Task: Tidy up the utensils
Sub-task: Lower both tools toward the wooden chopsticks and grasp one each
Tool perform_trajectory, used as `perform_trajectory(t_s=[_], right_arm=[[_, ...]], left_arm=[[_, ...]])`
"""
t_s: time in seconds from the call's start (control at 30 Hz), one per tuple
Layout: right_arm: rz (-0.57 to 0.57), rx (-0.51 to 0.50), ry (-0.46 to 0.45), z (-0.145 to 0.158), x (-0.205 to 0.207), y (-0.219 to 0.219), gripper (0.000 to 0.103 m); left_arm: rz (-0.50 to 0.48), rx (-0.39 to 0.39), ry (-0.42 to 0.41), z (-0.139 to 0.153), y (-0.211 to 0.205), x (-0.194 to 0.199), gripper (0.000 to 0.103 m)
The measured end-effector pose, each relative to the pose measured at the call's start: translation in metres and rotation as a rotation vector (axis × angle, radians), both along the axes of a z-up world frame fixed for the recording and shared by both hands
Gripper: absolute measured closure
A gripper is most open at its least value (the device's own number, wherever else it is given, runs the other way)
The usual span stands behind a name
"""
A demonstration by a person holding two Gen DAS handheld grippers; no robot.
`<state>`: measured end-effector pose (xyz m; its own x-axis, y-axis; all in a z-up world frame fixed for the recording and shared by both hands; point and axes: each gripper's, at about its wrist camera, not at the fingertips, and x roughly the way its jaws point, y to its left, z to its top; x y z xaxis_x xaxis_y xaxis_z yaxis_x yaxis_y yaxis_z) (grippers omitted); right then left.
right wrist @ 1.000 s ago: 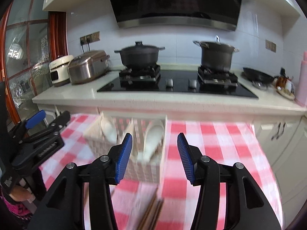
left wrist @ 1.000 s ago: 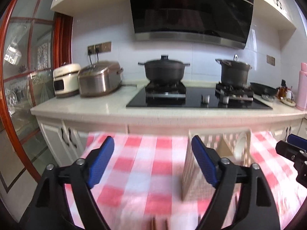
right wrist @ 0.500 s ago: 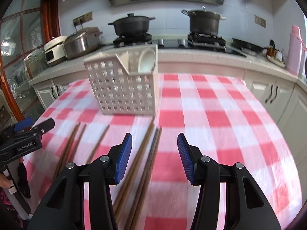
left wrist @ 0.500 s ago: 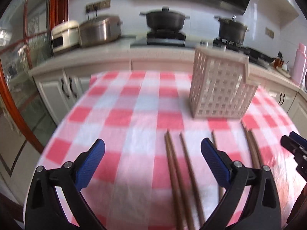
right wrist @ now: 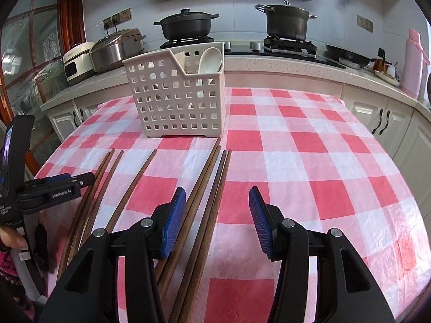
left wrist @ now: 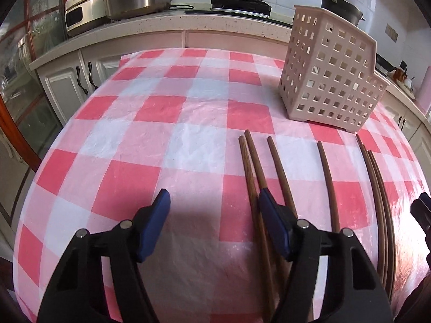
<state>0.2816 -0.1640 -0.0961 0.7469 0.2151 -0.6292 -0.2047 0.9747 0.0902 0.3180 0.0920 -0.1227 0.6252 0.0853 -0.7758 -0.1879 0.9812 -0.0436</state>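
While both tools hang low over the checked cloth, the scene reads as follows.

Counter: the near one wears a red-and-white checked tablecloth (right wrist: pixel 309 145); a second one behind it carries the stove.

Chopsticks: dark wooden chopsticks (right wrist: pixel 207 188) lie loose on the cloth in front of the basket, their far tips pointing toward it. From the right wrist view, a pair lies at the left, a single stick beside it, and a bundle of about four in the middle.

Basket: a white perforated utensil basket (right wrist: pixel 175 102) stands upright on the cloth just beyond the chopstick tips. A white spoon (right wrist: pixel 210 59) stands in its right compartment.

Left gripper (left wrist: pixel 214 206): its jaws are spread and have just been closing. Nothing is between them but bare cloth. The right blue pad lies over the leftmost pair of chopsticks (left wrist: pixel 252 161); whether it touches them cannot be told.

Right gripper (right wrist: pixel 217 202): its jaws stand partly apart above the middle bundle. Two sticks run up between the pads, two more pass under the left pad. The pads press on none of them.

Background: two dark pots (right wrist: pixel 186 24) sit on the stove, a steel rice cooker (right wrist: pixel 115 48) and a white appliance (right wrist: pixel 76 62) at the left.
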Motion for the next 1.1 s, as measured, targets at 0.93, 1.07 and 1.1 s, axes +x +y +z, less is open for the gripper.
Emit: perform_trajectory(t_s=[0.93,1.07,1.1], right_arm=[[-0.053,-0.104,0.188,-0.024,0.063,0.011,0.078],[-0.060,-0.116,0.202,-0.027,0.066,0.012,0.079],[-0.061,-0.121,0.204,-0.028,0.067,0.013,0.079]], left_arm=[[-0.032,0.042,0.019,-0.003,-0.007,0.009,0.037],[-0.034,0.036,0.018,-0.003,-0.007,0.009,0.037],[-0.035,0.035,0.018,-0.003,-0.007,0.009,0.036]])
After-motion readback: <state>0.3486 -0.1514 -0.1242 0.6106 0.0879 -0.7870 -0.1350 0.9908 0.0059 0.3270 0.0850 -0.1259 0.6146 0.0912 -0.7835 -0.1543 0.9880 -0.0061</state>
